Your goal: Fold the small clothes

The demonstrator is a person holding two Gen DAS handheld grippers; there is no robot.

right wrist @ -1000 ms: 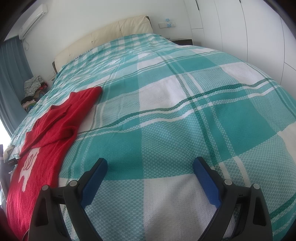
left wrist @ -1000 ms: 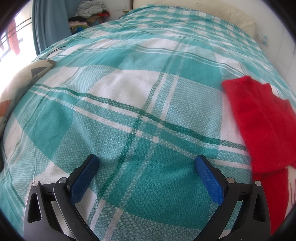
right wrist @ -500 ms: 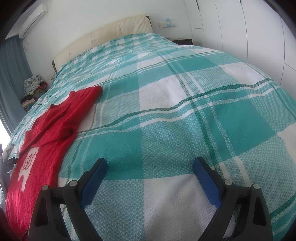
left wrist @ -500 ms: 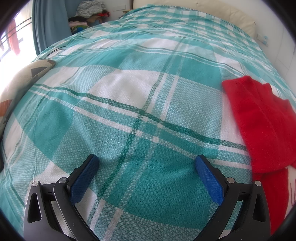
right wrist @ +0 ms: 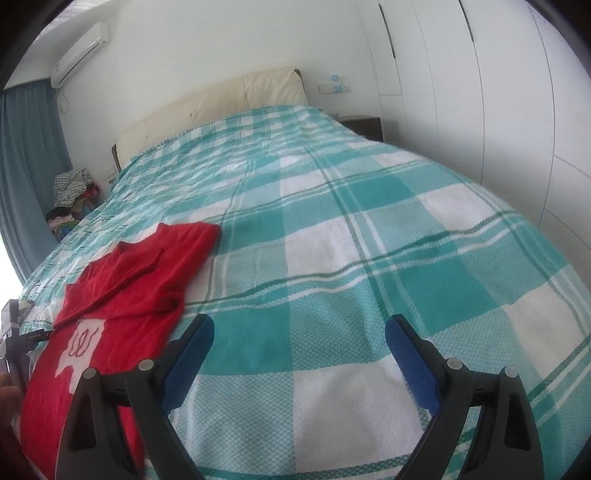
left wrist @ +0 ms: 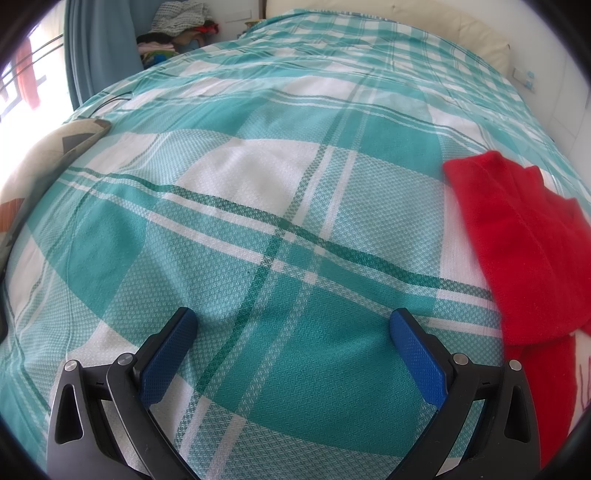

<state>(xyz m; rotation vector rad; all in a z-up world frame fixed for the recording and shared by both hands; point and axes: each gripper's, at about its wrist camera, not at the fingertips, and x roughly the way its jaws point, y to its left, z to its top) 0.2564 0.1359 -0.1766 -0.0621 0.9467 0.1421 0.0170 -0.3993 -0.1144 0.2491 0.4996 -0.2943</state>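
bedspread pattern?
Teal-and-white plaid bedspread with thin dark green lines; clearest in the right wrist view.

The left wrist camera sits low and close over the bed with the green and white checked cover [left wrist: 258, 221]. It looks along the bed toward the cream padded headboard [left wrist: 443, 22] and the blue curtain [left wrist: 99, 40].

The right wrist camera also sits low and looks toward the headboard and the white wall.

Both views share the bed and the red knitted sweater [left wrist: 517, 251] [right wrist: 122, 295].
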